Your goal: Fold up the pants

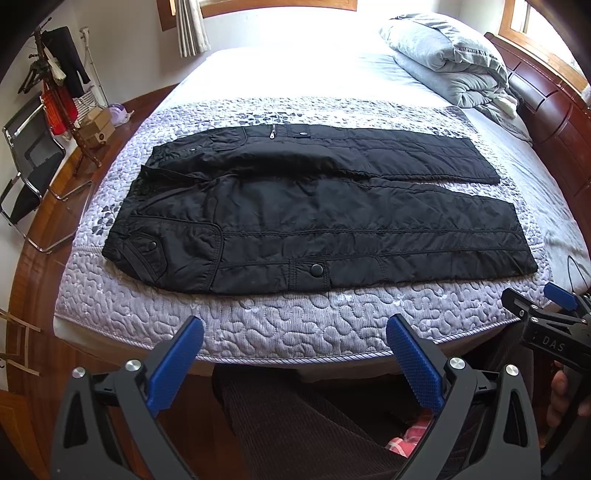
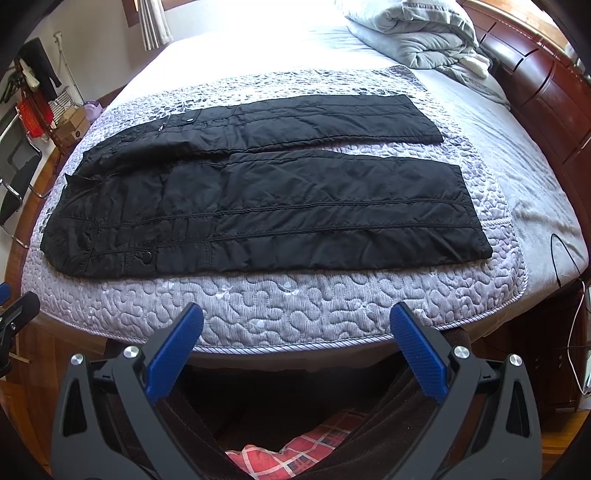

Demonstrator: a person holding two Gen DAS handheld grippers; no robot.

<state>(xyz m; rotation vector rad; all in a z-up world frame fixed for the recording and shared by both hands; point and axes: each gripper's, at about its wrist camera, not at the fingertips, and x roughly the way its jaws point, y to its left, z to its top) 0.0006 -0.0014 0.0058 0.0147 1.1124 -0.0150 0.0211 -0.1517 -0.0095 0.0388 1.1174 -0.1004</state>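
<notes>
Two blue-padded black grippers are in my feeds, both hanging short of the bed's near edge and touching nothing. Starting at the left, a black metal-framed chair [image 1: 26,173] stands on the brown wooden floor [image 1: 55,206], with a wooden coat stand [image 1: 55,92] hung with dark and red clothing behind it. My left gripper [image 1: 295,332] has its fingers spread wide apart with nothing between them. Ahead of it, the black quilted pants [image 1: 314,210] lie flat on the lilac pebble-stitched quilt [image 1: 295,314] that covers the near part of the bed, waistband toward the left, both legs stretched out toward the right and parted slightly at the cuffs. A round snap button [image 1: 317,270] sits on the near leg's flap. My right gripper [image 2: 295,328] is likewise held wide, empty, just beside the quilt's corded border. Farther right and well back, a rolled grey duvet [image 2: 413,29] rests against the dark red wooden headboard [image 2: 535,85]. A thin black cable [image 2: 565,258] loops over the mattress at the far right.
</notes>
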